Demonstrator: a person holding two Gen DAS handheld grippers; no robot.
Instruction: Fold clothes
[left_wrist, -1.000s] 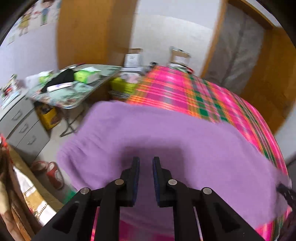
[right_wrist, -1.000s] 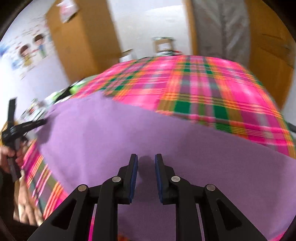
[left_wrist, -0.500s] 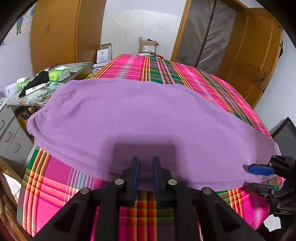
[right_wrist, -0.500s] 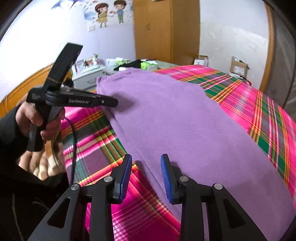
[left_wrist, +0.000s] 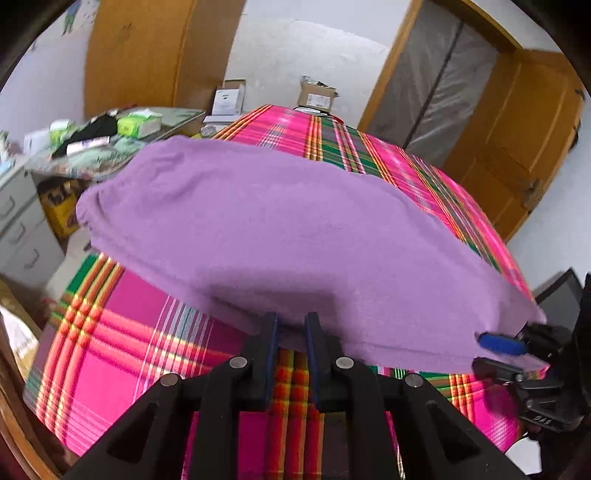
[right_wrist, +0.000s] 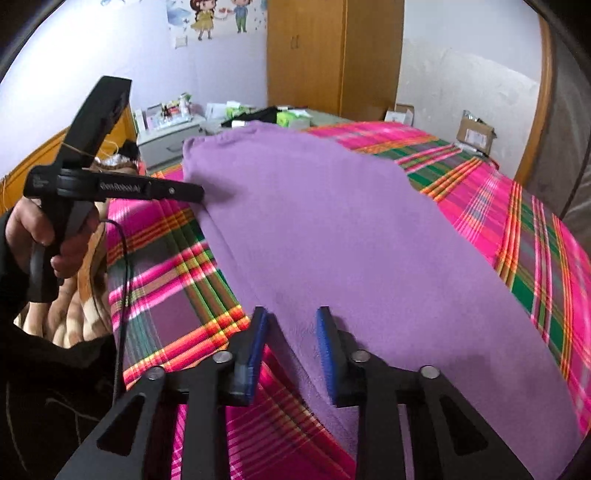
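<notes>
A purple fleece garment (left_wrist: 295, 229) lies spread flat across the pink plaid bed (left_wrist: 122, 354). My left gripper (left_wrist: 291, 326) is at its near edge, jaws narrow, pinching the hem between the tips. In the right wrist view the left gripper (right_wrist: 201, 192) meets the garment (right_wrist: 351, 229) at its left edge, held by a hand (right_wrist: 44, 229). My right gripper (right_wrist: 291, 332) straddles the garment's near corner. Its jaws are closing with the hem between them, the pads not pressing. The left wrist view has this right gripper (left_wrist: 498, 354) at the garment's right corner.
A cluttered side table (left_wrist: 110, 144) and grey drawers (left_wrist: 22, 229) stand left of the bed. Cardboard boxes (left_wrist: 317, 94) sit beyond its far end by a wooden wardrobe (left_wrist: 155, 55). A wooden door (left_wrist: 517, 147) is at the right. Bare plaid bedcover lies in front of the garment.
The garment, held up and blurred a second ago, now lies flat on the bed. The right gripper rolled, let go and widened, then narrowed again around the hem. The left kept its grip.
</notes>
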